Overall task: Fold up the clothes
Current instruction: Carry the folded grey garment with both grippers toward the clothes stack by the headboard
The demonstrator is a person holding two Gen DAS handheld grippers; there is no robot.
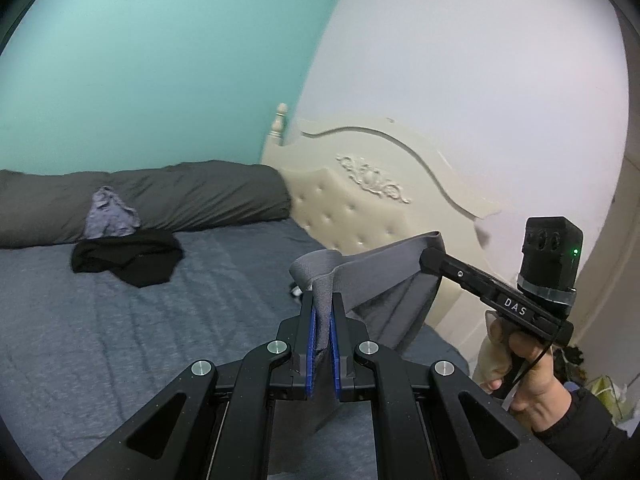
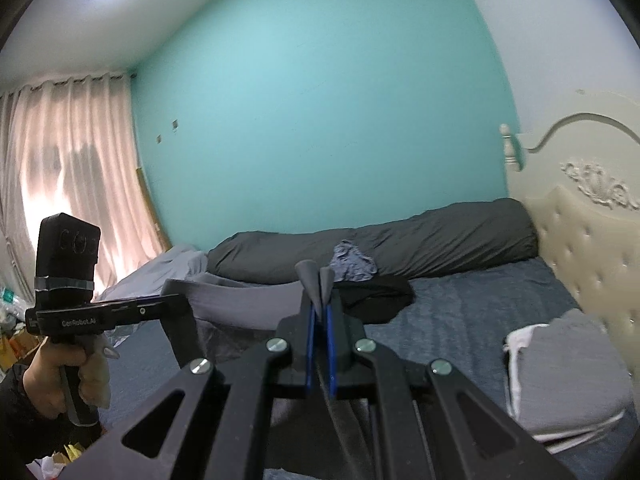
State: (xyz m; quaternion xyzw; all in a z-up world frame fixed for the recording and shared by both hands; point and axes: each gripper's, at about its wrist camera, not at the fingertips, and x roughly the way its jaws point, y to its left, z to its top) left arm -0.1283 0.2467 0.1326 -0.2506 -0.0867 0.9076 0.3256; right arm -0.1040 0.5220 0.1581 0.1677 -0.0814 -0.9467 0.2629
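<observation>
Teal wall and cream headboard (image 1: 352,208) back the blue-quilted bed (image 1: 120,340). Above it hangs the grey garment (image 1: 384,268), stretched between both tools: left gripper (image 1: 323,316) and right gripper (image 2: 319,312) each clamp a bunched corner. Keeping the span taut and level should give a clean fold.
</observation>
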